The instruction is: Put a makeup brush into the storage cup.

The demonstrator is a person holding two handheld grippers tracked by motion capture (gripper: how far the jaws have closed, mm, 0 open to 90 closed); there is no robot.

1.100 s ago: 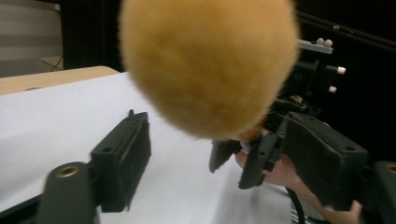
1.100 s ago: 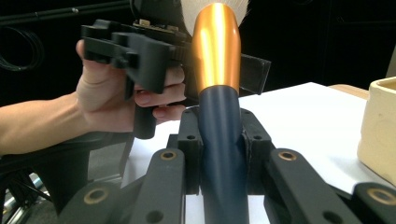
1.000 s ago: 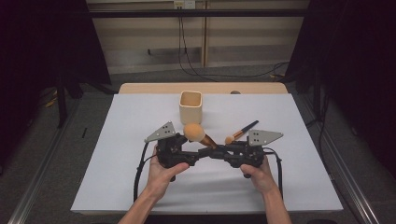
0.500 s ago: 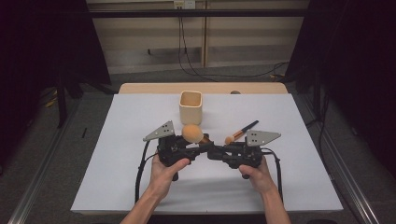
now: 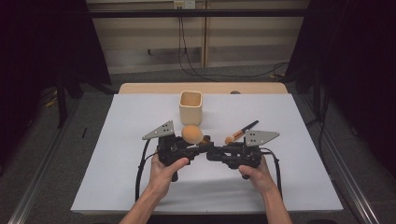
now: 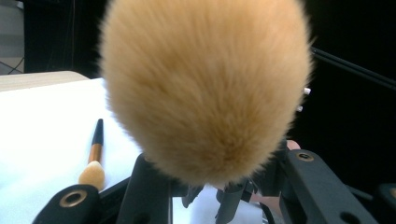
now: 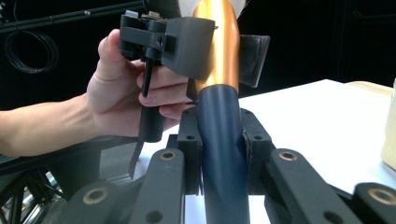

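The big brush (image 5: 192, 134) hangs between the two grippers above the counter (image 5: 116, 154); the right gripper (image 7: 219, 154) has its jaws closed tight on the dark handle (image 7: 222, 158), which runs straight up between them into the copper collar (image 7: 219, 42). The left gripper (image 5: 187, 142) has just been closing its jaws, and they now clamp that collar from either side, with the fluffy head (image 6: 205, 84) bulging out just past them (so close to the left gripper's camera that it blocks most of what lies ahead). A small brush (image 5: 240, 132) lies on the counter beyond the right jaws, and a cup (image 5: 191, 107) stands further ahead of both.

The risk, as I judge it, lies in two grips on one stiff stick; if either hand twists or pulls before the other lets go, the collar could slip along the smooth metal, or the brush could swing and drop. Jaws set too near the head may also pinch and splay the bristles.
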